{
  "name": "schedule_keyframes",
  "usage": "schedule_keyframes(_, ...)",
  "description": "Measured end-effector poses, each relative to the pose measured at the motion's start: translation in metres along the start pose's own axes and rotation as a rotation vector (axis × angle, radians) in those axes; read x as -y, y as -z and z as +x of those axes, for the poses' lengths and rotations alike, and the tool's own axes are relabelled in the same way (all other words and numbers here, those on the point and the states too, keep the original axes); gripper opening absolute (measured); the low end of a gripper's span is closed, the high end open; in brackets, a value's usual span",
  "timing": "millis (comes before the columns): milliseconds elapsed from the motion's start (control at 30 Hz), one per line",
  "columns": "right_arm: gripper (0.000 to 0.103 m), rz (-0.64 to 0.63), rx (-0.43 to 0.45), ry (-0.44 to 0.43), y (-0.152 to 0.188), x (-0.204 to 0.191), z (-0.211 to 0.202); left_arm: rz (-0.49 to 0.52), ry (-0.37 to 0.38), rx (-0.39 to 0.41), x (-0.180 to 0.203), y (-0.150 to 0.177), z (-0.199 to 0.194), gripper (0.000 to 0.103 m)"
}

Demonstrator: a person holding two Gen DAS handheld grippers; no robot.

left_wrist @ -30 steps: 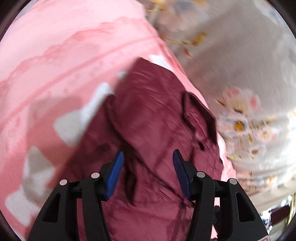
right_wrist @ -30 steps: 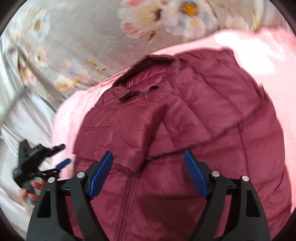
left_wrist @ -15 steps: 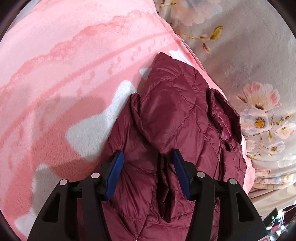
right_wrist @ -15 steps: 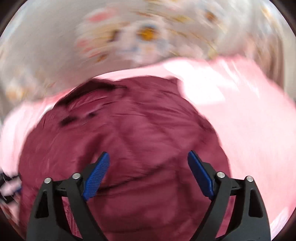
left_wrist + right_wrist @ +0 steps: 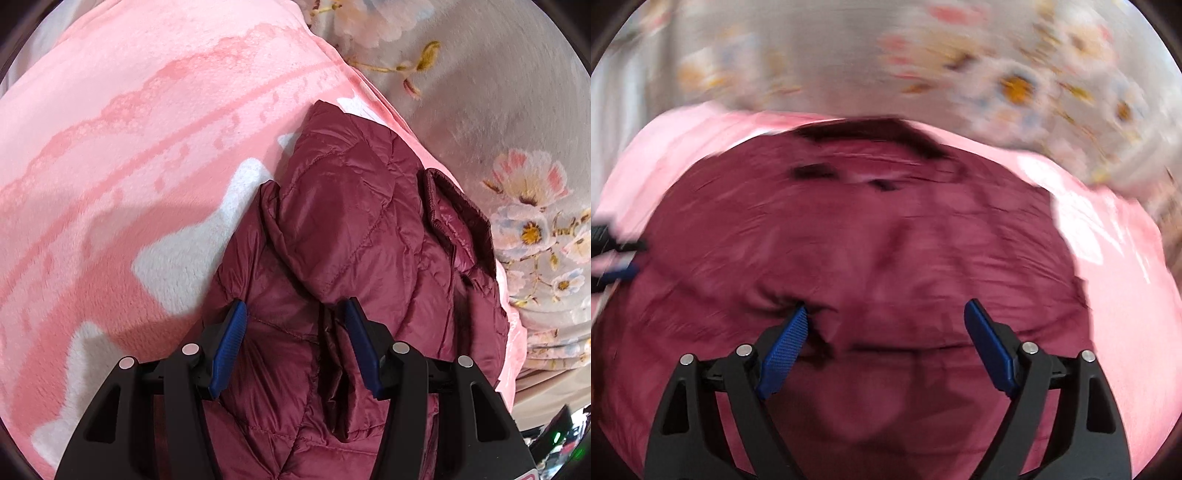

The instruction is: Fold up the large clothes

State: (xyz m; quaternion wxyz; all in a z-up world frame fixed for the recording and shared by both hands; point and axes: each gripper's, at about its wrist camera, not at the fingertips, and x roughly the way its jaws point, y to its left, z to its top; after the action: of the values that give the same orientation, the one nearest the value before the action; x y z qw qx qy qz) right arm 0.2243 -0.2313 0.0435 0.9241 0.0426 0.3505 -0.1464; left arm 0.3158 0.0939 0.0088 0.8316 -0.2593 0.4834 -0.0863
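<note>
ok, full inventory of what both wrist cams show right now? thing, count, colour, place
puffer jacket: 1, maroon, quilted, lying partly folded on the blanket, under both grippers
collar: 1, maroon, at the jacket's end nearest the floral sheet
blanket: 1, pink with white patches, spread under the jacket
floral sheet: 1, grey with pink and white flowers, beyond the blanket's edge
left gripper: 1, black with blue pads, over the jacket, a ridge of fabric between its pads; grip not clear
right gripper: 1, black with blue pads, over the jacket's middle, jaws wide and closing, pads not pressing; view blurred
</note>
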Motion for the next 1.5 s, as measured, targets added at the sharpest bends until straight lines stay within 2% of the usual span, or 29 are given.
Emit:
schedule_keyframes(67, 0.077, 0.145, -0.020, -0.024, -0.002, 0.034, 0.002, -0.003, 0.001, -0.002, 0.000, -0.001, 0.001, 0.053)
schedule_keyframes(100, 0.077, 0.175, -0.031, -0.050, -0.003, 0.042, 0.003, -0.011, 0.005, -0.005, -0.001, -0.002, 0.000, 0.053)
schedule_keyframes(167, 0.077, 0.174, -0.043, -0.076, -0.004, 0.049, 0.003, -0.041, 0.022, -0.008, -0.003, -0.004, -0.003, 0.053)
schedule_keyframes(300, 0.077, 0.151, -0.030, -0.079, -0.009, 0.047, 0.002, -0.113, 0.110, -0.016, -0.003, -0.012, -0.010, 0.053)
schedule_keyframes(367, 0.077, 0.186, -0.039, -0.107, -0.009, 0.052, 0.005, -0.123, 0.135, -0.027, 0.000, -0.015, -0.011, 0.053)
schedule_keyframes(467, 0.077, 0.281, -0.082, -0.195, -0.007, 0.066, 0.010, -0.127, 0.142, -0.036, 0.004, -0.023, -0.006, 0.053)
schedule_keyframes(600, 0.077, 0.379, -0.087, -0.265, -0.008, 0.085, 0.008, -0.184, 0.158, -0.056, -0.004, -0.030, 0.007, 0.053)
schedule_keyframes(733, 0.077, 0.402, -0.112, -0.246, -0.010, 0.095, 0.017, -0.223, 0.166, -0.060, -0.013, -0.035, 0.018, 0.053)
schedule_keyframes(767, 0.075, 0.395, -0.119, -0.237, -0.011, 0.094, 0.021, -0.230, 0.161, -0.051, -0.015, -0.036, 0.019, 0.053)
schedule_keyframes(800, 0.067, 0.380, -0.134, -0.228, -0.011, 0.092, 0.027, -0.232, 0.158, -0.040, -0.016, -0.038, 0.020, 0.052)
schedule_keyframes(867, 0.053, 0.353, -0.158, -0.207, -0.013, 0.088, 0.038, -0.221, 0.125, -0.014, -0.016, -0.043, 0.019, 0.050)
schedule_keyframes(900, 0.038, 0.340, -0.162, -0.199, -0.015, 0.087, 0.041, -0.212, 0.104, 0.002, -0.015, -0.044, 0.017, 0.046)
schedule_keyframes(933, 0.019, 0.324, -0.163, -0.192, -0.018, 0.085, 0.044, -0.196, 0.075, 0.016, -0.014, -0.046, 0.016, 0.038)
schedule_keyframes(967, 0.013, 0.317, -0.158, -0.197, -0.022, 0.084, 0.045, -0.175, 0.054, 0.024, -0.012, -0.049, 0.015, 0.033)
schedule_keyframes(1000, 0.007, 0.317, -0.145, -0.211, -0.026, 0.085, 0.043, -0.145, 0.034, 0.029, -0.009, -0.051, 0.015, 0.021)
schedule_keyframes(1033, 0.005, 0.313, -0.107, -0.234, -0.034, 0.085, 0.036, -0.110, 0.011, 0.026, -0.005, -0.053, 0.016, 0.007)
schedule_keyframes(1067, 0.004, 0.302, -0.065, -0.243, -0.040, 0.085, 0.027, -0.083, -0.003, 0.023, -0.003, -0.054, 0.017, 0.001)
schedule_keyframes(1167, 0.004, 0.287, 0.079, -0.277, -0.053, 0.091, -0.008, -0.017, -0.037, 0.081, 0.006, -0.056, 0.006, 0.000)
schedule_keyframes(1233, 0.003, 0.265, 0.104, -0.258, -0.050, 0.093, -0.015, 0.035, -0.071, 0.149, 0.010, -0.053, -0.007, 0.000)
schedule_keyframes(1300, 0.003, 0.189, 0.021, -0.187, -0.038, 0.084, 0.008, 0.064, -0.096, 0.171, 0.011, -0.048, -0.010, 0.000)
schedule_keyframes(1400, 0.003, 0.133, -0.093, -0.144, -0.016, 0.072, 0.040, 0.121, -0.187, 0.183, 0.013, -0.039, -0.005, 0.000)
schedule_keyframes(1500, 0.004, 0.106, -0.108, -0.114, -0.003, 0.066, 0.052, 0.144, -0.231, 0.154, 0.007, -0.032, 0.008, 0.000)
